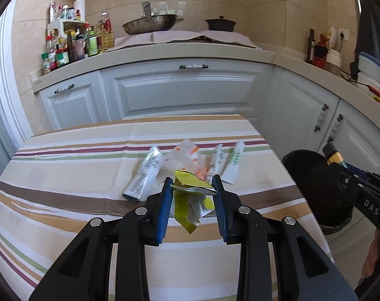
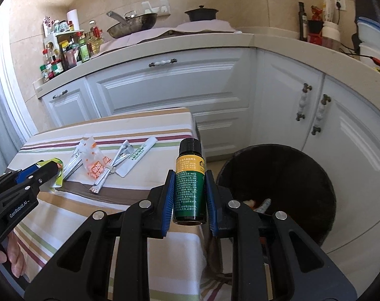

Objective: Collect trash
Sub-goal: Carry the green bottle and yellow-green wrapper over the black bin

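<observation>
My left gripper (image 1: pixel 192 183) is shut on a crumpled yellow-green wrapper (image 1: pixel 190 195) and holds it above the striped table (image 1: pixel 64 175). My right gripper (image 2: pixel 189 178) is shut on a small dark green bottle (image 2: pixel 189 190) with a black cap and yellow label, held upright at the table's right edge, left of the black trash bin (image 2: pixel 290 175). On the table lie a silver sachet (image 1: pixel 146 173), an orange-printed clear bag (image 1: pixel 187 155) and two narrow white-green sachets (image 1: pixel 234 163). The left gripper also shows in the right wrist view (image 2: pixel 49 168).
White kitchen cabinets (image 1: pixel 185 92) stand behind the table. The counter carries spice bottles (image 1: pixel 72 47), a wok (image 1: pixel 149 23) and a black pot (image 1: pixel 220 23). The bin holds some trash at its bottom (image 2: pixel 260 204). Stacked containers (image 2: pixel 370 40) sit at the far right.
</observation>
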A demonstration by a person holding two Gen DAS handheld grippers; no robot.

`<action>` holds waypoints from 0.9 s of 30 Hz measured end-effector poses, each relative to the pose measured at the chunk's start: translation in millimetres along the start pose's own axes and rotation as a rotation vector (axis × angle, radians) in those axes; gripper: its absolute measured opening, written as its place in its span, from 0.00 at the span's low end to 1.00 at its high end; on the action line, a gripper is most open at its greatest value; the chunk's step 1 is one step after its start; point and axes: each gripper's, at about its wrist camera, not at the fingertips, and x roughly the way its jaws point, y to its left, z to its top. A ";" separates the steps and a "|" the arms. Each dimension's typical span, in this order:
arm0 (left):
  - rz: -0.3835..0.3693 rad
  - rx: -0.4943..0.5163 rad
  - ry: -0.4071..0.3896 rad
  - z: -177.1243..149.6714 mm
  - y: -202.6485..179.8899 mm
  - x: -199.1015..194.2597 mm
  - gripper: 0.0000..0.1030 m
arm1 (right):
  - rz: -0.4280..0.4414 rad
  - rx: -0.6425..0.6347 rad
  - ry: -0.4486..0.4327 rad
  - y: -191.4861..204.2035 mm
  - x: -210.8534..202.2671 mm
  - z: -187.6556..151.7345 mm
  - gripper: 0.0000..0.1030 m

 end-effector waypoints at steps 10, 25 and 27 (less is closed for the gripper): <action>-0.093 0.059 -0.031 4.7 -45.4 -12.9 0.31 | -0.099 0.021 -0.054 -26.7 -31.2 -3.3 0.22; -0.192 0.150 -0.100 25.6 -117.6 -17.0 0.32 | -0.236 0.049 -0.140 -79.7 -60.6 0.6 0.22; -0.201 0.159 -0.108 28.6 -126.2 -14.2 0.32 | -0.247 0.045 -0.149 -83.8 -61.5 1.4 0.22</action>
